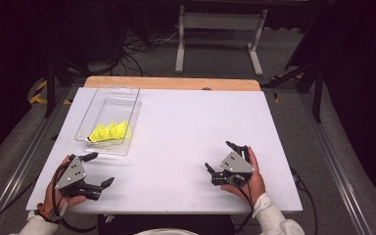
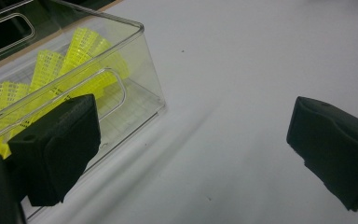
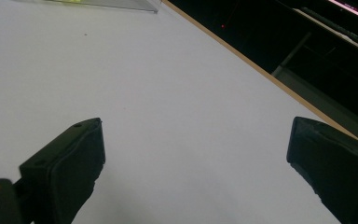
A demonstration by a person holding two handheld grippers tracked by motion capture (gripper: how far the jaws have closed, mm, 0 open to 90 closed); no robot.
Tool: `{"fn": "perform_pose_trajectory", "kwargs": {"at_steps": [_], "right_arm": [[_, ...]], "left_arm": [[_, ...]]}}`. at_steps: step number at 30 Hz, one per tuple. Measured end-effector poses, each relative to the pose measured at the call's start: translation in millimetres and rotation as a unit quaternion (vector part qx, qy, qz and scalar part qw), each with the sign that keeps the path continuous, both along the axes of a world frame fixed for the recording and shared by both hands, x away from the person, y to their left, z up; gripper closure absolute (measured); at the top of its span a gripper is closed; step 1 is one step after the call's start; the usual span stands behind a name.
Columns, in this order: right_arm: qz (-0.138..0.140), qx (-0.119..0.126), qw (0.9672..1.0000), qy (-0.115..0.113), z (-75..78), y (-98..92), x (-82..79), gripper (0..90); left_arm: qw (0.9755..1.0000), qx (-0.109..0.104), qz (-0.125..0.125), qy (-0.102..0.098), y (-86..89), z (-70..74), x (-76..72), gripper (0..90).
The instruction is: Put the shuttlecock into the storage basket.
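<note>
Plainly, both tools are idle and spread wide. The left gripper (image 1: 99,169) rests on the white table (image 1: 186,127) with its jaws far apart and nothing between them; the right gripper (image 1: 220,156) sits the same way, jaws gaping over bare tabletop.

The clear box (image 1: 108,121) lies just ahead of the left gripper, slightly to the side of one jaw, and well across the table from the right gripper. In the left gripper view its near corner stands just beyond the left-hand jaw, not touching it. Inside it lie the yellow pieces (image 2: 63,70), flat meshed strips fanned over one another toward the box's near end.

My reading is that the box is thin, stiff plastic: light, smooth and likely to skid on the table if nudged rather than gripped. Its walls look slippery, so a pinch over the top rim (image 2: 70,58), one jaw inside and one outside, seems the surest hold; the cut-out handle slot in the end wall could serve too. A hard squeeze might flex or crack the wall.

The yellow pieces look very light and probably bendy, with a perforated face that offers some grip. Taking one by a free edge, where it lifts off its neighbours, seems best, since they overlap and could drag along together.
</note>
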State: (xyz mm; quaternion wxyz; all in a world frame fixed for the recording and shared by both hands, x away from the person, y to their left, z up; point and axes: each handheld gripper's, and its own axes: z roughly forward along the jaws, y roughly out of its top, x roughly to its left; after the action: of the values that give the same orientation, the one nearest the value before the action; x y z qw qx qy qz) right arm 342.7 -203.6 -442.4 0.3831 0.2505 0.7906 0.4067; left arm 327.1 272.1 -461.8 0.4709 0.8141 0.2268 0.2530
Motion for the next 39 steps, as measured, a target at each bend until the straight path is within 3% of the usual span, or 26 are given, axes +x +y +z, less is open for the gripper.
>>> {"fn": "perform_pose_trajectory", "kwargs": {"at_steps": [24,39], "right_arm": [[-0.021,0.02,0.9994,0.021,-19.6,-31.3,-17.5,4.7],[-0.007,0.03,0.9995,0.012,-19.7,-32.1,-23.5,4.3]], "left_arm": [[1.0,-0.004,-0.007,-0.002,-7.1,-0.2,7.0,3.8],[1.0,-0.005,-0.003,-0.005,-10.3,1.5,10.9,3.7]]}}
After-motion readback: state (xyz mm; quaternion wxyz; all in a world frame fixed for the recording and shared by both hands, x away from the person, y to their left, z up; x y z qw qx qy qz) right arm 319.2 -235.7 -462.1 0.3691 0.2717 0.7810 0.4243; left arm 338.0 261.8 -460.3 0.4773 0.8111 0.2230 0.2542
